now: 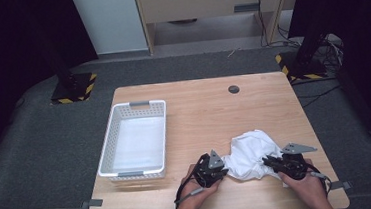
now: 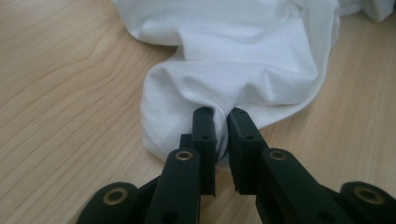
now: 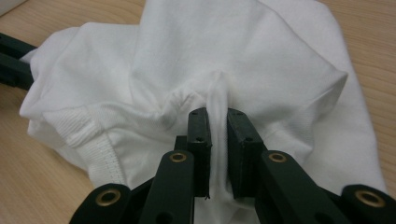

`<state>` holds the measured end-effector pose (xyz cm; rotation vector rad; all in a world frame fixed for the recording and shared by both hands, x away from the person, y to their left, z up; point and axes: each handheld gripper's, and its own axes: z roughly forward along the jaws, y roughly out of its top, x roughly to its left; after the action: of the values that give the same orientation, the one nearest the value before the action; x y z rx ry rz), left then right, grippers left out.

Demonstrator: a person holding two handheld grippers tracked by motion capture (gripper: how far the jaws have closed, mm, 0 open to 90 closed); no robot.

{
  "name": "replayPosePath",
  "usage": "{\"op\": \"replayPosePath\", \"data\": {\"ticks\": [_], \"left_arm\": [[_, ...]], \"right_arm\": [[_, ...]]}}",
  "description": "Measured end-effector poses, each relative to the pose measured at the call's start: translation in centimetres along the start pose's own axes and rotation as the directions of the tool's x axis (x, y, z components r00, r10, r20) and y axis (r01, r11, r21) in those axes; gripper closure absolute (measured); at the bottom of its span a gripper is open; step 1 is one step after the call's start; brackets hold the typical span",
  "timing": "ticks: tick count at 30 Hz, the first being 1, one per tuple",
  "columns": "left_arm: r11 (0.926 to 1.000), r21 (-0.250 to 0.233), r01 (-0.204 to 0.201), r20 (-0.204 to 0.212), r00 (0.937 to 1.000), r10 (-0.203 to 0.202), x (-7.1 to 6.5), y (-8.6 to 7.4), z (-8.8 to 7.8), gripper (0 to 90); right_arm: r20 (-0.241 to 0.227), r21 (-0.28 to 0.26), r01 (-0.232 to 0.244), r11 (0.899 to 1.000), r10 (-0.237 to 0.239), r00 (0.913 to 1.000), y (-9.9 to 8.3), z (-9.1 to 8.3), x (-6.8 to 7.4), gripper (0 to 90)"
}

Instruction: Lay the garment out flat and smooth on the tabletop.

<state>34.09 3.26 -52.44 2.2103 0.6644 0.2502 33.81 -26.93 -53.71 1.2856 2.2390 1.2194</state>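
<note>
A crumpled white garment (image 1: 250, 152) lies on the wooden table near its front right. My left gripper (image 1: 225, 170) sits at the garment's left edge, its jaws pinched on a fold of the white fabric (image 2: 219, 93). My right gripper (image 1: 266, 161) is at the garment's right side, shut on another bunched fold (image 3: 218, 100) beside a ribbed hem (image 3: 88, 135). A hand holds each gripper from the table's front edge. In the right gripper view the left gripper's black jaws (image 3: 14, 58) poke in at the far left.
A white slotted plastic basket (image 1: 108, 151) stands on the left half of the table (image 1: 199, 108), empty inside. A small dark round cap (image 1: 233, 89) sits near the table's back edge. Black stands and cables occupy the floor behind.
</note>
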Motion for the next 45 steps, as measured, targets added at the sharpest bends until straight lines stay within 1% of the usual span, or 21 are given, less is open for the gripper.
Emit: {"op": "replayPosePath", "data": {"ticks": [1, 2, 4, 10, 13, 15, 17, 19, 20, 21, 22, 23, 26, 29, 31, 33, 36, 38, 40, 42, 45], "left_arm": [[1.0, 0.0, 0.0, 0.0, 1.0, 0.0, 0.0, 0.0, 0.0, 82.7], [0.9993, -0.024, 0.028, -0.008, 0.9996, -0.028, 0.2, -0.1, -1.2, 82.7], [0.9972, -0.052, 0.054, -0.01, 0.9984, -0.055, 0.3, -0.1, -2.4, 82.8], [0.981, -0.158, 0.112, 0.007, 0.9936, -0.113, 0.2, 0.3, -5.8, 82.8], [0.9724, -0.192, 0.132, 0.008, 0.9911, -0.133, 0.4, 0.7, -7.0, 82.8], [0.9682, -0.198, 0.153, 0.014, 0.9881, -0.153, 0.8, 0.7, -7.2, 82.7], [0.967, -0.189, 0.171, 0.028, 0.9853, -0.168, 1.1, 0.6, -7.0, 82.6], [0.9719, -0.162, 0.17, 0.027, 0.9854, -0.168, 1.2, 0.5, -6.3, 82.6], [0.9757, -0.142, 0.167, 0.027, 0.9859, -0.165, 1.2, 0.4, -5.8, 82.6], [0.9758, -0.133, 0.174, 0.036, 0.9847, -0.17, 1.2, 0.3, -5.4, 82.5], [0.9758, -0.133, 0.174, 0.036, 0.9847, -0.17, 1.2, 0.3, -5.4, 82.5], [0.9785, -0.112, 0.173, 0.043, 0.9846, -0.17, 1.3, 0.2, -4.6, 82.5], [0.979, -0.094, 0.18, 0.044, 0.9832, -0.177, 1.4, 0.2, -3.9, 82.5], [0.9764, -0.083, 0.199, 0.045, 0.9796, -0.196, 1.9, 0.0, -3.4, 82.5], [0.9752, -0.065, 0.212, 0.046, 0.9768, -0.209, 2.1, -0.2, -3.0, 82.4], [0.9758, -0.044, 0.214, 0.041, 0.9763, -0.212, 2.3, -0.3, -2.5, 82.2], [0.9756, -0.026, 0.218, 0.032, 0.9756, -0.217, 2.4, -0.5, -2.0, 81.6], [0.9752, -0.03, 0.219, 0.027, 0.9754, -0.219, 2.5, -0.6, -2.0, 80.2], [0.9774, -0.041, 0.207, 0.024, 0.9781, -0.207, 2.5, -0.5, -2.2, 79.4], [0.9788, -0.047, 0.199, 0.019, 0.9799, -0.199, 2.5, -0.4, -2.4, 79.0], [0.9793, -0.05, 0.196, 0.018, 0.9805, -0.196, 2.5, -0.4, -2.3, 78.2]], "right_arm": [[-0.011, 0.0, 0.008, 1.0, -0.008, 0.9999, 0.2, 0.1, 0.3, 81.4], [-0.019, -0.001, 0.014, 1.0, -0.014, 0.9997, 0.4, 0.1, 0.5, 81.6], [-0.051, -0.012, 0.014, 1.0, -0.014, 0.9986, 1.0, -0.1, 1.1, 81.7], [-0.166, -0.143, 0.043, 0.989, -0.067, 0.9839, 3.0, -2.2, 2.6, 81.8], [-0.191, -0.178, -0.001, 0.984, -0.033, 0.981, 3.2, -3.3, 2.0, 81.7], [-0.173, -0.188, -0.045, 0.981, 0.012, 0.9848, 2.9, -3.9, 0.7, 81.7], [-0.13, -0.179, -0.098, 0.979, 0.075, 0.9886, 2.4, -4.5, -0.8, 81.6], [-0.072, -0.146, -0.144, 0.979, 0.134, 0.9883, 1.5, -4.7, -2.2, 84.5], [-0.036, -0.123, -0.144, 0.982, 0.141, 0.9894, 1.2, -4.6, -2.5, 84.4], [-0.002, -0.077, -0.138, 0.987, 0.138, 0.9904, 0.6, -4.2, -2.8, 84.3], [0.009, -0.048, -0.136, 0.99, 0.136, 0.9906, 0.2, -3.9, -2.8, 84.0], [0.023, -0.029, -0.123, 0.992, 0.124, 0.9921, -0.1, -3.6, -2.6, 84.1], [0.048, -0.018, -0.095, 0.995, 0.095, 0.9943, 0.0, -3.6, -2.1, 85.8], [0.081, 0.002, -0.127, 0.992, 0.126, 0.9887, -0.3, -3.4, -2.4, 87.2], [0.098, 0.046, -0.15, 0.988, 0.145, 0.9845, -1.1, -2.9, -2.9, 87.3], [0.092, 0.043, -0.164, 0.985, 0.16, 0.9828, -1.5, -2.8, -3.2, 87.2], [0.114, 0.044, -0.134, 0.99, 0.128, 0.9852, -1.6, -2.9, -2.8, 86.3], [0.127, 0.037, -0.119, 0.992, 0.114, 0.9854, -1.5, -3.0, -2.7, 77.2], [0.138, 0.019, -0.091, 0.996, 0.087, 0.9865, -1.3, -3.4, -2.7, 65.1], [0.153, -0.031, -0.043, 0.999, 0.047, 0.9871, -0.9, -4.2, -2.5, 52.5], [0.118, -0.117, -0.003, 0.993, 0.017, 0.9928, -0.1, -5.1, -2.0, 33.7]]}}
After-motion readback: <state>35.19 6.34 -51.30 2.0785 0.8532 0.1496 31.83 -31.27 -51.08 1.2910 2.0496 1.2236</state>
